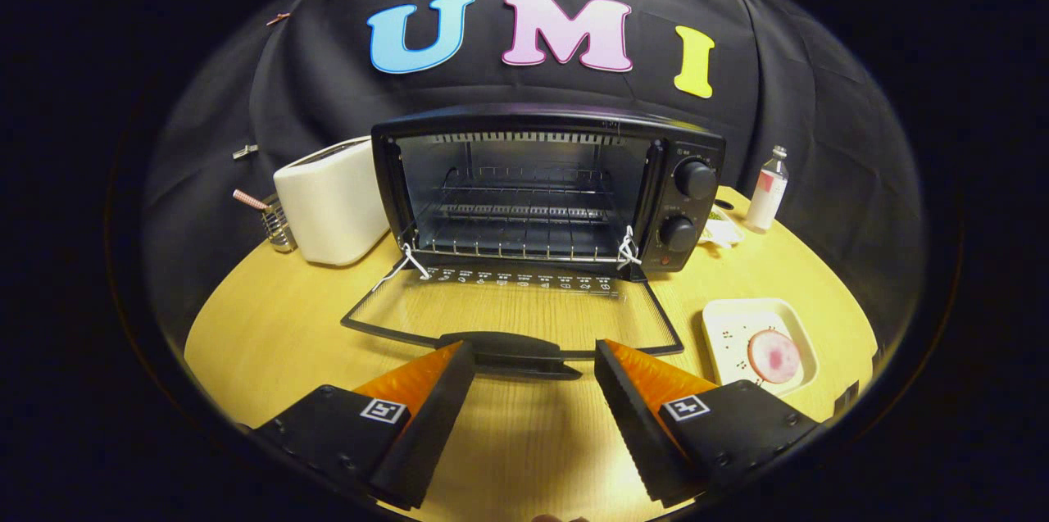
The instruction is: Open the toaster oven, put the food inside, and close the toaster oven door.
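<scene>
With the toaster oven [547, 190] standing wide open on the wooden table [270, 325], its glass door [512, 313] folded flat toward the camera, the gripper [534, 358] hangs spread and empty, its two fingers parted on either side of the door's dark handle [510, 347] and touching nothing. The opening appears done; the step in hand, by this reading, is fetching the food. That food, a round pinkish slice [774, 356], lies on a small pale tray [725, 325] just to the right of the lowered door and a little ahead of the right finger. A clean pick likely means swinging the gripper right, coming down over the slice with the fingers still apart, and closing gently on its edges, since a thin flat piece offers little to grip and the tray's raised rim may crowd one finger. The wire rack [524, 211] inside the oven sits bare and ready. The lowered door itself is the main obstacle: it juts out between gripper and cavity, so the food probably has to travel over it, not across it. A white toaster [332, 202] stands against the oven's left side, a small wire holder [277, 227] beyond that, and a little bottle [768, 190] behind right, all well apart from the likely path.
</scene>
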Demonstrator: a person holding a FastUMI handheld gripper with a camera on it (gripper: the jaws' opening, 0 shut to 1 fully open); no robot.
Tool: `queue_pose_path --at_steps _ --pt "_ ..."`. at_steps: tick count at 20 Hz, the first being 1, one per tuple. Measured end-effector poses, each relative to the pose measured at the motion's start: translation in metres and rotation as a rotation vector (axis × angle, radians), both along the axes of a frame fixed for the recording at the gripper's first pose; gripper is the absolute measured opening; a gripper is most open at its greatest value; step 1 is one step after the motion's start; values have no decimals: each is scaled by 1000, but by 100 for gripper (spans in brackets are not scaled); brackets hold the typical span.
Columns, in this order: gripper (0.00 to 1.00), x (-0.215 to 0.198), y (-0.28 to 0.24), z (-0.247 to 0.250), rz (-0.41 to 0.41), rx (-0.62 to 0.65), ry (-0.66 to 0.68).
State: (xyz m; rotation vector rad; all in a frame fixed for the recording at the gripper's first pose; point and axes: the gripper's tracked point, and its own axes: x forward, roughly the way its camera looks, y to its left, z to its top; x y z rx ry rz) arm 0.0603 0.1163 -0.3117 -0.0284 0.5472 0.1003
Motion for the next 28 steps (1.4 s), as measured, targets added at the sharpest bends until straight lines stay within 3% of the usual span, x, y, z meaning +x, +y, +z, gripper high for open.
queue_pose_path --at_steps 3,7,15,22,28 --pt "98 -16 -6 2 55 8 14" --pt "98 -29 -41 34 66 51 14" --pt "97 -14 -176 75 32 44 66" --pt "99 22 -282 46 -76 115 184" --pt "99 12 -309 -13 -69 219 412"
